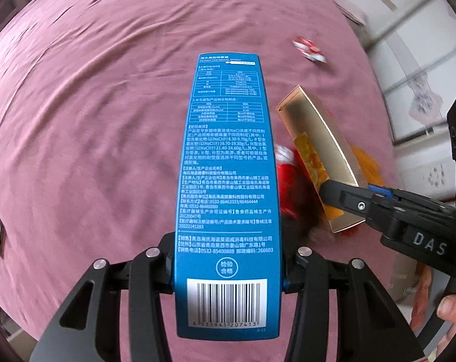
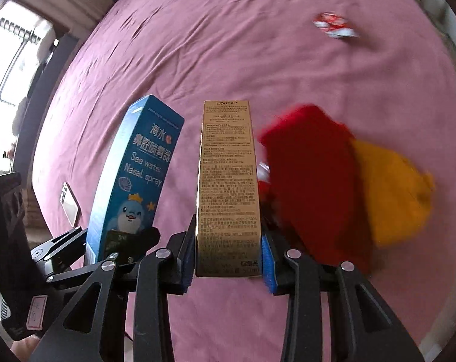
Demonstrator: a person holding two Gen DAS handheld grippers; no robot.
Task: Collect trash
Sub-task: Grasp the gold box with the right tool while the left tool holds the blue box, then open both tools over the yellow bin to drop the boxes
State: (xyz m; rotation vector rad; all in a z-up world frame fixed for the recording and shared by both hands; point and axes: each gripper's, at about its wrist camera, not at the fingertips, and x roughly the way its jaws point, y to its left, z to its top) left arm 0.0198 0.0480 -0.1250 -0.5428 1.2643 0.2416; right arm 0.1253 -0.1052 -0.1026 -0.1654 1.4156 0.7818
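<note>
A: What is shown from the left wrist?
B: The blue box (image 1: 228,193) is clamped in the left gripper (image 1: 228,274) above the bed (image 1: 92,105); its barcode is seen.

A: And from the right?
B: The gold box (image 2: 228,187) is pinched in the right gripper (image 2: 228,259); a window (image 2: 7,60) is seen.

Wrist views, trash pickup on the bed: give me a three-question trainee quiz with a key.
1. True or false: the left gripper holds the blue nasal spray box.
2. What does the right gripper hold: A) the gold L'Oreal box, B) the red and white wrapper, C) nothing?
3. Fill in: the wrapper lies on the ___ bedsheet.

Key: 1 true; 2 A; 3 pink.
</note>
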